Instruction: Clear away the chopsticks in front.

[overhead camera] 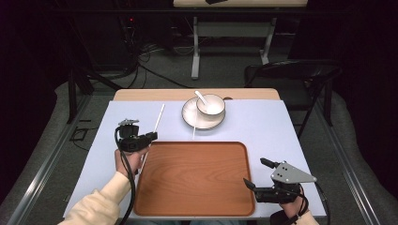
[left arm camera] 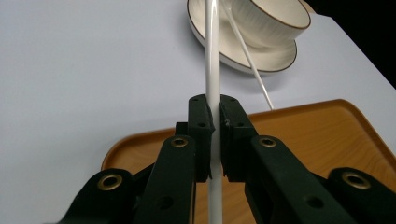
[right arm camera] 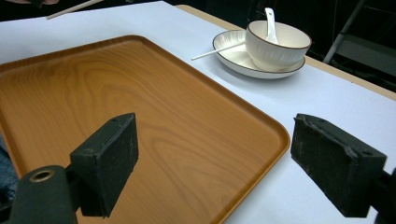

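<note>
My left gripper [overhead camera: 151, 136] is shut on a thin white chopstick [overhead camera: 159, 116] at the left edge of the wooden tray [overhead camera: 192, 176]. In the left gripper view the chopstick [left arm camera: 212, 46] runs straight up between the closed pads [left arm camera: 201, 119], pointing toward the plate. A second white chopstick [overhead camera: 193, 131] leans on the rim of the white plate [overhead camera: 190, 115], which carries a white bowl [overhead camera: 210, 105] with a spoon [overhead camera: 201, 97] in it. My right gripper [overhead camera: 254, 171] stands open by the tray's right edge, nothing between its jaws [right arm camera: 215, 128].
The tray [right arm camera: 93, 93] lies bare on a pale blue table cover [overhead camera: 263, 126]. The plate and bowl [right arm camera: 275, 44] sit beyond the tray's far edge. A black chair [overhead camera: 300, 70] stands behind the table's right corner, and a table leg and cables are farther back.
</note>
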Available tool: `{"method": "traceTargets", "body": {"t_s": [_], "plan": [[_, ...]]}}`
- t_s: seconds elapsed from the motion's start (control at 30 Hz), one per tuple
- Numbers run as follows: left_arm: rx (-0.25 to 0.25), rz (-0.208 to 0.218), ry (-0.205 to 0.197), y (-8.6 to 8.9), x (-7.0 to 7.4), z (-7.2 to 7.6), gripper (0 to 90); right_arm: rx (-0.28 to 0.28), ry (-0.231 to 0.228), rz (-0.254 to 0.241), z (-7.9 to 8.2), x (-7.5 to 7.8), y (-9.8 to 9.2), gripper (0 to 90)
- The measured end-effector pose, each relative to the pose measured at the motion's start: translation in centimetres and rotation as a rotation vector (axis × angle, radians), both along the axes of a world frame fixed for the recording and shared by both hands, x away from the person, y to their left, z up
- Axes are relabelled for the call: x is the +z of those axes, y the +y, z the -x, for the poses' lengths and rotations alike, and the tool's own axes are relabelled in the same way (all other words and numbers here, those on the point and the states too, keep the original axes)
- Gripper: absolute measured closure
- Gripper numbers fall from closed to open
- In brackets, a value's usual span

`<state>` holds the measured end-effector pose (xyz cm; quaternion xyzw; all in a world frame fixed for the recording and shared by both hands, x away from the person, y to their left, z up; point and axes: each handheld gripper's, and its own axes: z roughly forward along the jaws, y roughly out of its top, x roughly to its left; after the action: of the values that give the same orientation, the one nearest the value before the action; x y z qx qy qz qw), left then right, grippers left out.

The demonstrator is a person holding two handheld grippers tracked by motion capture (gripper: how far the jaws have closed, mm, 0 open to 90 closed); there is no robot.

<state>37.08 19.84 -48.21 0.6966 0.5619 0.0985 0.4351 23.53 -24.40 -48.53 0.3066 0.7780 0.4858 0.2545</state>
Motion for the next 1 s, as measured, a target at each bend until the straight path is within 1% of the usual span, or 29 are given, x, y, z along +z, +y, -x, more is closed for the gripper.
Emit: {"method": "traceTargets", "body": {"t_s": [0.07,0.1,0.13,0.17,0.2,0.27,0.3,0.37,0.47,0.5,0.53,0.6,0.63,0.67,0.77,0.87,0.9,0.93,0.97,1.0], "plan": [[0.011,0.009,0.004,0.3,-0.3,0.7,84.3,0.001,0.0,0.0,0.0,0.0,0.0,14.4],[0.011,0.009,0.004,0.3,-0.3,0.7,84.3,0.001,0.0,0.0,0.0,0.0,0.0,14.4],[0.013,0.016,0.005,0.4,-0.4,1.1,84.3,0.0,-0.002,-0.001,0.1,0.0,0.0,14.4],[0.016,0.014,0.001,0.4,-0.5,1.7,84.3,0.002,0.0,-0.001,0.0,0.0,0.0,14.4],[0.016,0.014,0.001,0.4,-0.5,1.7,84.3,0.002,0.0,-0.001,0.0,0.0,0.0,14.4],[0.019,0.006,-0.004,0.4,-0.7,2.2,84.3,0.002,0.0,0.001,0.0,0.0,0.0,14.4],[0.016,-0.003,-0.001,0.4,-1.0,2.6,84.3,0.002,0.001,0.001,0.0,0.0,0.0,14.4],[0.017,-0.002,0.003,0.3,-1.1,2.8,84.3,0.001,-0.001,0.001,0.0,0.0,0.0,14.4],[0.016,0.002,0.014,0.2,-1.7,3.5,84.3,-0.001,-0.005,0.003,0.0,0.0,0.0,14.4],[0.022,0.002,0.02,0.3,-2.0,4.0,84.3,-0.002,-0.006,-0.001,0.0,0.0,0.0,14.4],[0.03,0.012,0.024,0.3,-2.2,4.3,84.3,-0.002,-0.006,0.0,0.0,0.0,0.0,14.4],[0.041,0.004,0.028,0.4,-2.6,4.8,84.3,-0.001,-0.006,0.001,0.0,0.0,0.0,14.4],[0.041,0.004,0.028,0.4,-2.6,4.8,84.3,-0.001,-0.006,0.002,0.0,0.0,0.0,14.4],[0.045,0.005,0.038,0.3,-2.8,5.1,84.3,-0.001,-0.005,0.002,0.0,0.0,0.0,14.4],[0.054,-0.013,0.068,0.2,-3.6,6.1,84.3,-0.001,-0.006,0.0,0.0,0.0,0.0,14.4],[0.073,-0.023,0.085,0.3,-4.3,6.7,84.3,-0.005,-0.007,-0.002,0.1,0.1,0.0,14.4],[0.081,-0.04,0.102,0.3,-4.7,7.0,84.3,-0.006,-0.006,-0.003,0.1,0.0,0.0,14.4],[0.089,-0.039,0.109,0.4,-4.9,7.1,84.2,-0.007,-0.006,-0.003,0.0,0.0,0.0,14.4],[0.091,-0.05,0.116,0.5,-5.0,7.3,84.2,-0.008,-0.005,-0.001,0.0,0.0,0.0,14.4],[0.091,-0.05,0.116,0.5,-5.0,7.3,84.2,-0.009,-0.004,0.0,-0.1,0.0,0.1,14.4]]}}
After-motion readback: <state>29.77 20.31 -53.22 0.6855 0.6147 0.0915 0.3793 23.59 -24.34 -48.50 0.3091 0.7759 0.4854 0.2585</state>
